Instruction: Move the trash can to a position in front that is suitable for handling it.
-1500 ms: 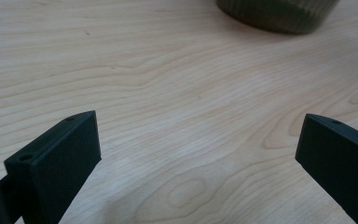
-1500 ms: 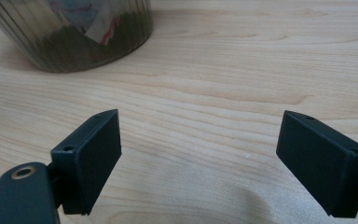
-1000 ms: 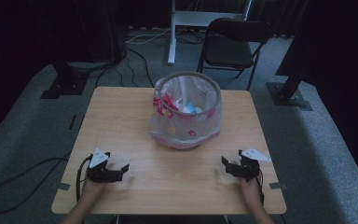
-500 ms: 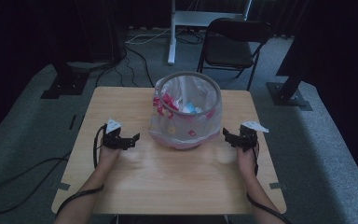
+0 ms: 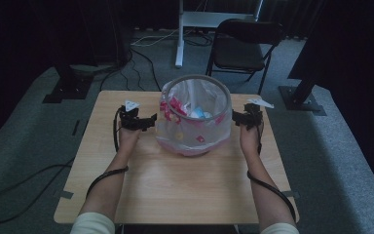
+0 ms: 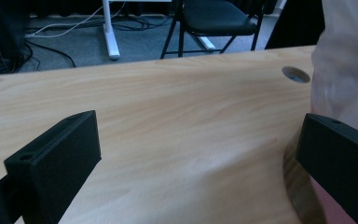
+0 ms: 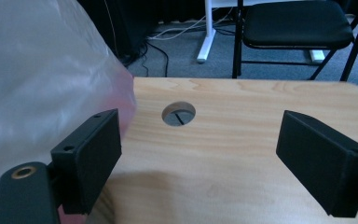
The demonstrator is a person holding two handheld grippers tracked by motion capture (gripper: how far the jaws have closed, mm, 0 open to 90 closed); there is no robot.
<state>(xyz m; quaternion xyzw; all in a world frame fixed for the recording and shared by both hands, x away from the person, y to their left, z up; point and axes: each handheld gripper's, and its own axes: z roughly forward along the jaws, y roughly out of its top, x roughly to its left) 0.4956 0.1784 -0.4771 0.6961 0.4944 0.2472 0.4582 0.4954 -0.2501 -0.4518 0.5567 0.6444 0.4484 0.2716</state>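
On the wooden table (image 5: 175, 190), toward its far half, stands the bin (image 5: 196, 117), a round container lined with a clear plastic bag (image 5: 175, 136) that hangs down over its sides, with pink and light blue scraps showing inside. Your left gripper (image 5: 145, 122) sits just beside the bin's left flank, and your right gripper (image 5: 237, 119) sits just beside its right flank, so the bin lies between your two hands. Both sets of jaws are spread wide and grasp nothing. From the left gripper view, your left gripper (image 6: 191, 158) has bare tabletop between its jaws, and the bag's film reaches the jaw seen at the right. From the right gripper view, your right gripper (image 7: 205, 163) frames open wood and a round cable hole (image 7: 179, 114), with the bag (image 7: 42, 84) bulging behind the jaw seen at the left. Beyond the table stands a black folding chair (image 5: 243, 46).
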